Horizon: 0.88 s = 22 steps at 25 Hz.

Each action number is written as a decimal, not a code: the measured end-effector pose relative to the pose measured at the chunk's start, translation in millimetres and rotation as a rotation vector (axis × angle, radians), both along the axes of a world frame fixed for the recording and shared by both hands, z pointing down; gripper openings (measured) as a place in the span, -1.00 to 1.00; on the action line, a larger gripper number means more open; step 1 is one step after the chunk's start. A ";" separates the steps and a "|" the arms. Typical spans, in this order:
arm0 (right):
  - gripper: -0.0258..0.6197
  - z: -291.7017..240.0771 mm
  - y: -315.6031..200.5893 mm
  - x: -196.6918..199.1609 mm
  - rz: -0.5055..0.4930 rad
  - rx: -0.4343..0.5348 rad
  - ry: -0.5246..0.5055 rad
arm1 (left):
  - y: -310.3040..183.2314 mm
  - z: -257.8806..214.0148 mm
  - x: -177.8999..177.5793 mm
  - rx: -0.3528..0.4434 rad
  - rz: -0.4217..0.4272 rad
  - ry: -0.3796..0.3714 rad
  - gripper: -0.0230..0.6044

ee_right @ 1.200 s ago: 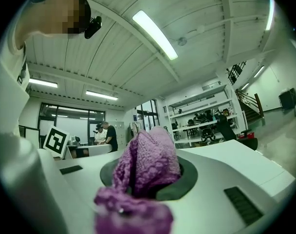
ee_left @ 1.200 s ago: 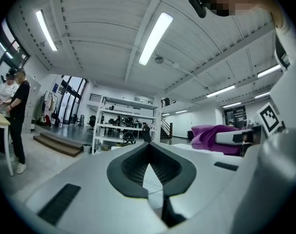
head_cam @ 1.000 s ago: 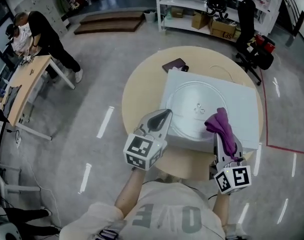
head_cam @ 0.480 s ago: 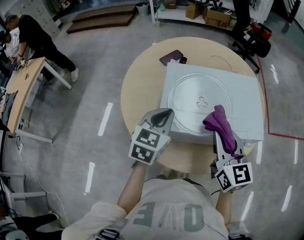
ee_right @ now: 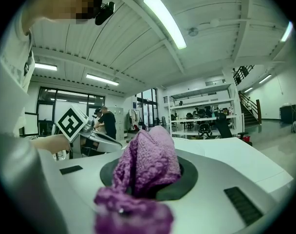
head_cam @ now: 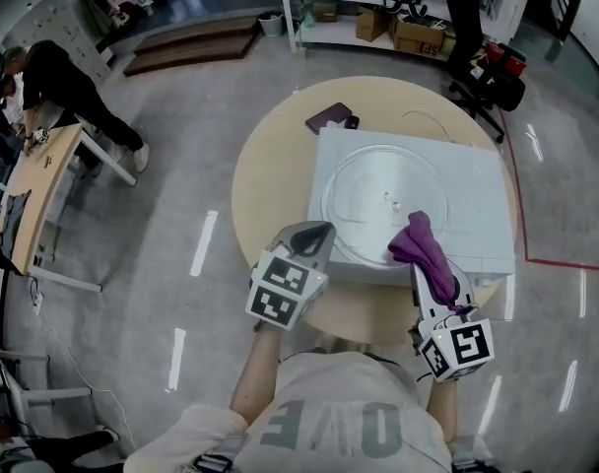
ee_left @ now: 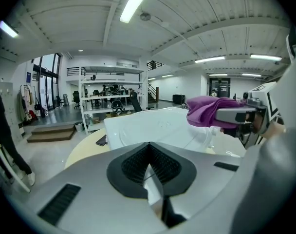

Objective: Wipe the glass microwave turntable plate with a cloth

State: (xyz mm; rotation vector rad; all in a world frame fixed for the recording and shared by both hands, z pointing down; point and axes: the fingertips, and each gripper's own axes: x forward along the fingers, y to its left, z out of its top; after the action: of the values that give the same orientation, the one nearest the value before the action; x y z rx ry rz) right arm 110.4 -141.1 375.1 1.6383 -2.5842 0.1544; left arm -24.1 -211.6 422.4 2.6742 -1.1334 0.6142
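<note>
We had our right gripper [head_cam: 430, 276] clamped on the purple cloth [head_cam: 418, 244], which bunched out past the jaws over the near right rim of the glass turntable plate [head_cam: 373, 180]; the plate lay flat on a white box [head_cam: 482, 230] on the round table [head_cam: 265, 175]; our left gripper [head_cam: 314, 235] had its jaws together on nothing, by the box's near left edge.

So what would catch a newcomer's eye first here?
The purple cloth, bunched in the right hand-held gripper over the near edge of the glass turntable plate. That plate lies flat on a white box on the round table. The left hand-held gripper hovers shut and empty at the box's near left corner.
</note>
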 end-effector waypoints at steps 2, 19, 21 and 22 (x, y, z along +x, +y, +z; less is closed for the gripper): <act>-0.77 -3.4 -0.5 -2.8 -0.008 0.006 0.007 | 4.1 -0.8 0.1 0.004 0.011 -0.009 -0.92; -0.77 -37.9 -38.9 -68.6 -0.316 -0.029 0.064 | 18.5 1.3 0.4 -0.004 0.020 -0.006 -0.92; -0.77 -38.7 -52.3 -86.6 -0.387 -0.041 0.128 | 17.8 1.6 -0.5 0.002 0.014 -0.004 -0.92; -0.77 -36.8 -58.9 -94.7 -0.414 -0.053 0.157 | 17.6 1.2 -1.2 0.007 0.010 0.001 -0.92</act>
State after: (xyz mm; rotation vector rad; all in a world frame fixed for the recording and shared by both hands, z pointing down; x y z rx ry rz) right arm 15.7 -200.0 338.3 1.0209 -2.6980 0.0627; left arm -25.3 -193.9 423.6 2.6875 -1.1243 0.6123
